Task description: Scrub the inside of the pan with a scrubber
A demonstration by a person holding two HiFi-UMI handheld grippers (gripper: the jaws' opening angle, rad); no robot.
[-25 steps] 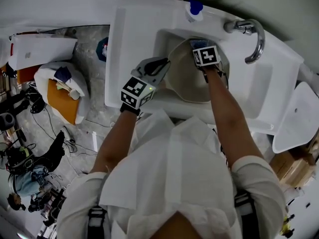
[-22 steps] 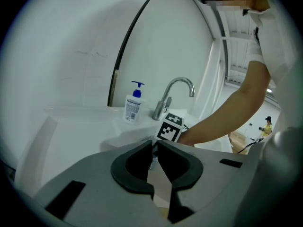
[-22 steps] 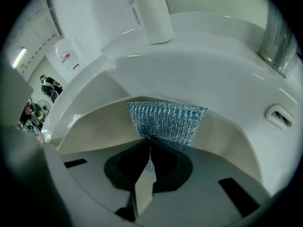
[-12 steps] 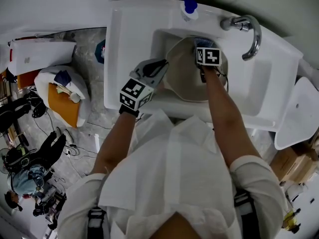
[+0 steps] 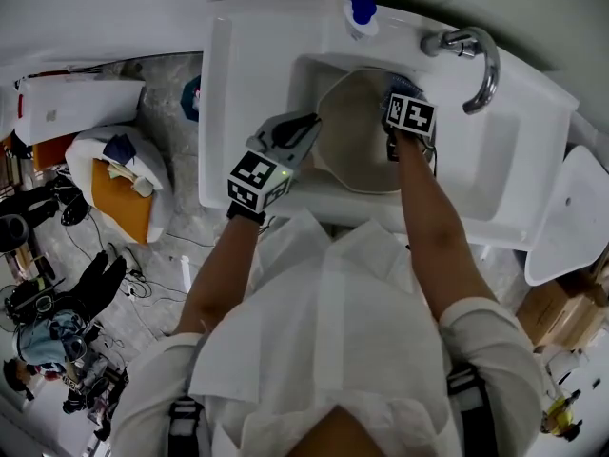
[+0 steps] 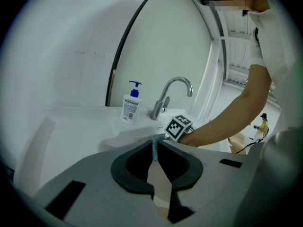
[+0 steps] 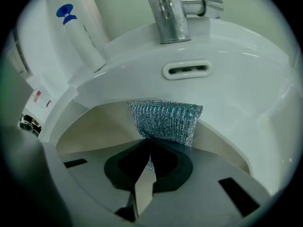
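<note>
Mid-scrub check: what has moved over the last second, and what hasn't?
The right claw, shut on the silvery-teal mesh scrubber, slid a little rightward and toward the person along the wall of the round beige pan. Nothing was taken hold of or let go. The left claw stays clamped on the pan's left rim; the white sink and chrome faucet are unmoved.

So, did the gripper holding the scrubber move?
Yes. The right gripper, with its scrubber, slid sideways across the pan, closer to the faucet.
</note>
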